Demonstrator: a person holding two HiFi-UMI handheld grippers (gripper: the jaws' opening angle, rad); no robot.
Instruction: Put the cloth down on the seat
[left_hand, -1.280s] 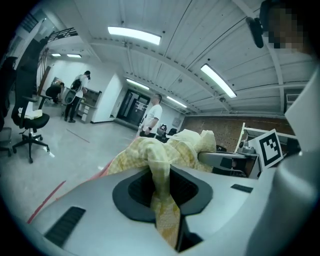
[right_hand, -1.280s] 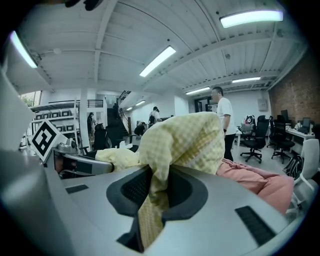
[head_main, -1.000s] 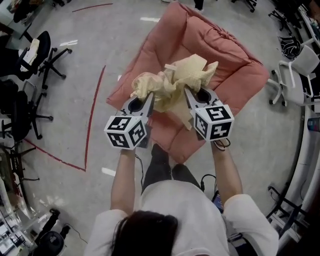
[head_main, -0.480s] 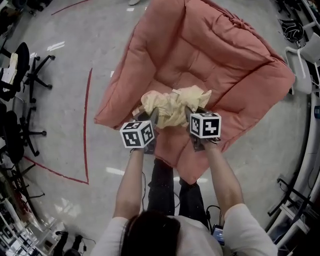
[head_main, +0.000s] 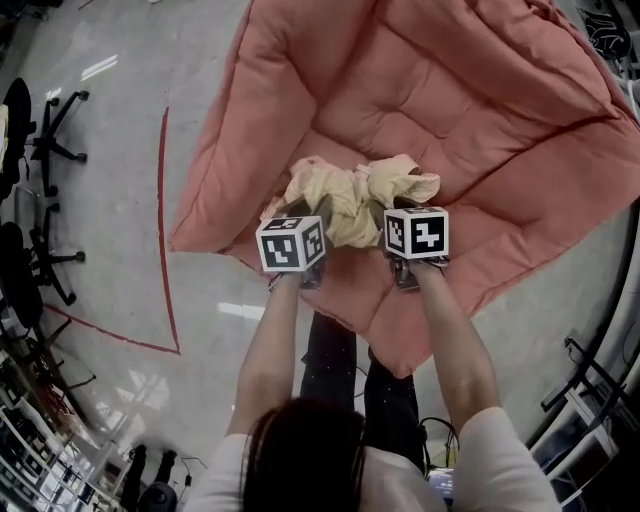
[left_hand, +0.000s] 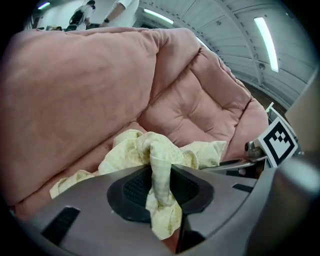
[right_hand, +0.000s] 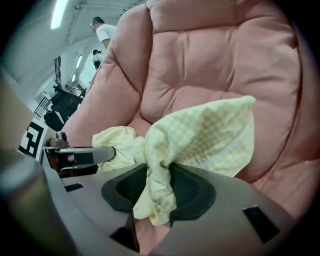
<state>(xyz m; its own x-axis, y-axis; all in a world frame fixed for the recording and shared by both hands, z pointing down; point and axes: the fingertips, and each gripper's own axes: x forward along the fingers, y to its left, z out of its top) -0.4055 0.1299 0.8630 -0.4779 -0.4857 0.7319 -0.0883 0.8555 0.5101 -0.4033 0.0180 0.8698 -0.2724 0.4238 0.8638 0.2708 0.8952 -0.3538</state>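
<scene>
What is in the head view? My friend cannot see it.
Two hand-held grippers hold a crumpled pale yellow checked cloth on a big pink padded seat. The left gripper pinches it; the right gripper is opening its jaws, cloth between them.

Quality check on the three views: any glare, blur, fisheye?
Head view: glare streaks on the floor, lines bowed toward the edges, cloth sharp. Left gripper view: heavy fisheye, dark corners, ceiling light blown out. Right gripper view: same dark corners, the cloth's check pattern crisp, the people behind the seat small and soft.
</scene>
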